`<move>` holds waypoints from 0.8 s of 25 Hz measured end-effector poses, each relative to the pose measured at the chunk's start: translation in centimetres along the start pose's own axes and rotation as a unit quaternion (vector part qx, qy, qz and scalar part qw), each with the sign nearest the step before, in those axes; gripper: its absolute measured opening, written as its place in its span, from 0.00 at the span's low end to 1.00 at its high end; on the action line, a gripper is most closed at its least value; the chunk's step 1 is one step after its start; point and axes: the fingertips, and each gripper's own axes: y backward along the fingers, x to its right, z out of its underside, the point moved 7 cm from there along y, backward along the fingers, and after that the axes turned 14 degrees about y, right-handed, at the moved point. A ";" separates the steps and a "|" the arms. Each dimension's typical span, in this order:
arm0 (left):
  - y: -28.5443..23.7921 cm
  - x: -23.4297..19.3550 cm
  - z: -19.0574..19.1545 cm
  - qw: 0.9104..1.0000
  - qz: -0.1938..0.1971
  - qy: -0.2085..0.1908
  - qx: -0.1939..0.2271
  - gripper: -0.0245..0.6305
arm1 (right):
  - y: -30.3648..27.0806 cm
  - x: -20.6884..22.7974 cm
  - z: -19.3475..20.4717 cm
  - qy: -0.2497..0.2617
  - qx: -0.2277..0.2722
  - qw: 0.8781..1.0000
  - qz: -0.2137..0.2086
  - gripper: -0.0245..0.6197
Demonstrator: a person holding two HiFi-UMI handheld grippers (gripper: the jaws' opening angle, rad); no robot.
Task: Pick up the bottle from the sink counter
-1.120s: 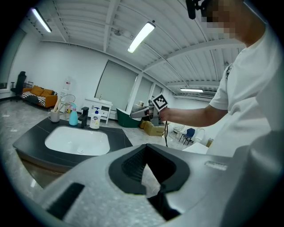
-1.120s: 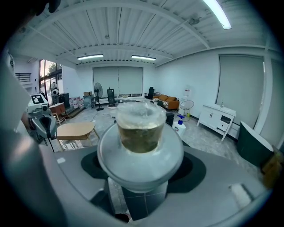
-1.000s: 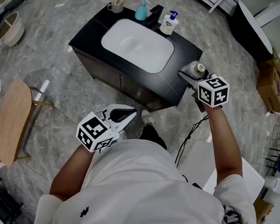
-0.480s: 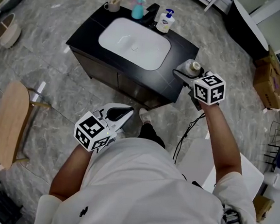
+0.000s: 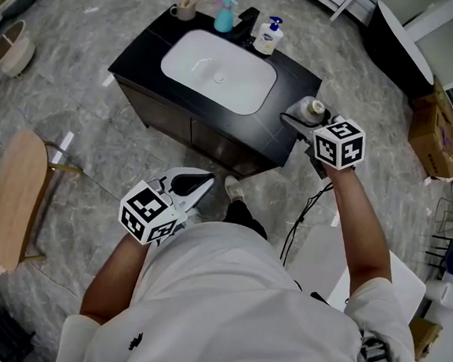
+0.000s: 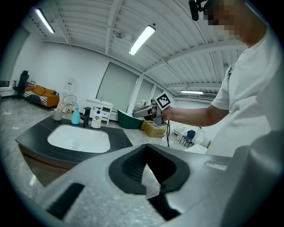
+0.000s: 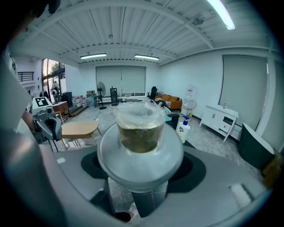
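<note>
Pick-up: I judge it done — my right gripper [image 5: 297, 116] clamps the clear bottle [image 5: 316, 110], seemingly lifted by the sink counter [image 5: 294, 84] corner | left gripper [image 5: 198, 184]: closed, empty | left: nothing

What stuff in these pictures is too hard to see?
Bottle, lower part: right gripper view, hidden behind its own wide top and the jaws.
Print on the soap dispenser: head view, too small to read.
Inside of the cup: head view, too small.
</note>
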 end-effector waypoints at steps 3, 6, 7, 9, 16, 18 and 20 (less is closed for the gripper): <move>0.1 0.0 0.1 1.000 -0.001 0.000 0.001 0.05 | 0.0 0.1 0.2 -0.001 -0.003 1.000 0.001 0.58; 0.1 -0.1 0.0 1.000 -0.002 0.001 0.001 0.05 | -0.1 0.3 0.5 -0.002 -0.006 1.000 0.001 0.58; 0.0 -0.1 0.0 1.000 -0.002 0.001 0.001 0.05 | -0.2 0.3 0.6 -0.002 -0.008 1.000 0.001 0.58; 0.0 -0.1 0.0 1.000 -0.003 0.001 0.000 0.05 | -0.3 0.3 0.8 -0.003 -0.010 1.000 -0.001 0.58; 0.1 -0.3 -0.2 1.000 -0.004 0.000 0.000 0.05 | -0.4 0.4 0.6 0.000 -0.012 1.000 -0.002 0.58; 0.1 -0.4 -0.3 1.000 -0.003 -0.001 0.001 0.05 | -0.6 0.5 0.6 0.000 -0.013 1.000 -0.002 0.58; 0.1 -0.4 -0.3 1.000 -0.004 -0.001 0.000 0.05 | -0.6 0.6 0.6 0.000 -0.014 1.000 -0.003 0.58</move>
